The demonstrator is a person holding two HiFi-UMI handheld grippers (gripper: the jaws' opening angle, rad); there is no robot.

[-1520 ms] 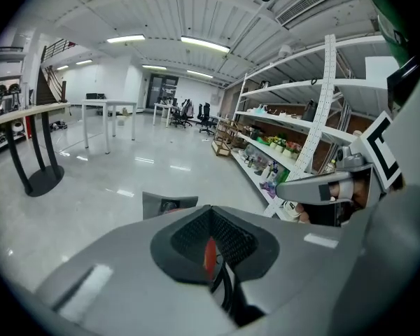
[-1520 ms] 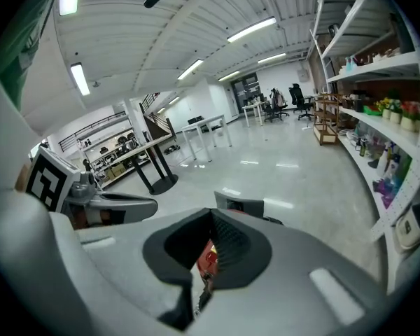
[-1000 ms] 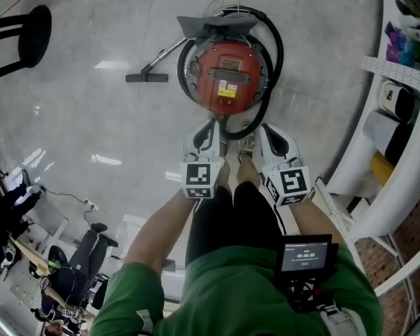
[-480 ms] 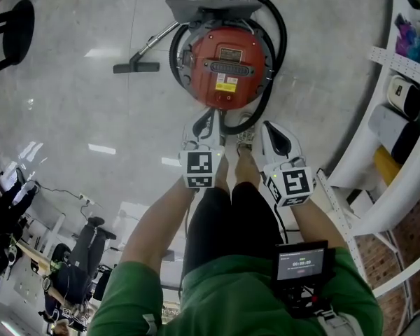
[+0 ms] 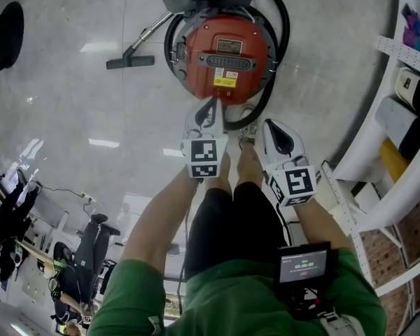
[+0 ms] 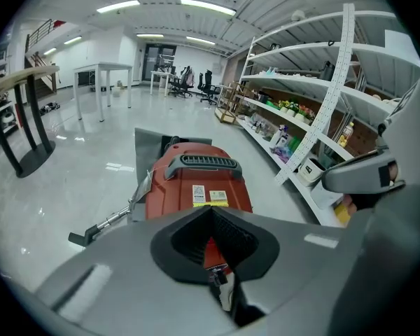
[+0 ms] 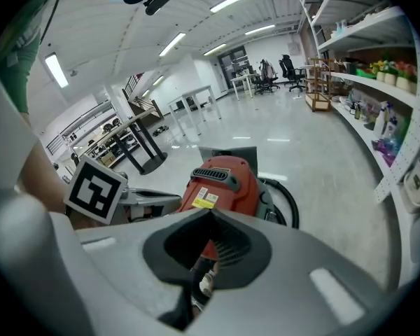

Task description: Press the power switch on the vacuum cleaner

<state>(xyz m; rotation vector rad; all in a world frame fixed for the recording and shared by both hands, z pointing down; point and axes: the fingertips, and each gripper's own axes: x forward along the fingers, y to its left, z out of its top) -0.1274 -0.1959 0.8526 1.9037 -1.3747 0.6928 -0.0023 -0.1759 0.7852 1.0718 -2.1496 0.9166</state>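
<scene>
Presently, the red vacuum cleaner stands on the floor, directly ahead of and below both grippers and close in front of the person.

Left gripper: jaws brought together, nothing between them. Its tip points at the near edge of the canister and overlaps it in the head view.

Right gripper: jaws likewise together and empty. It sits slightly farther back and off to the right, toward the black hose.

The left is therefore judged the nearer tool.

The dark carrying handle runs crosswise to the line of approach, and a yellow label lies on its near side. The power switch cannot be made out in any view.

Judgement: the coming move is a forward-and-down reach with a closed tip, once the switch is located.
</scene>
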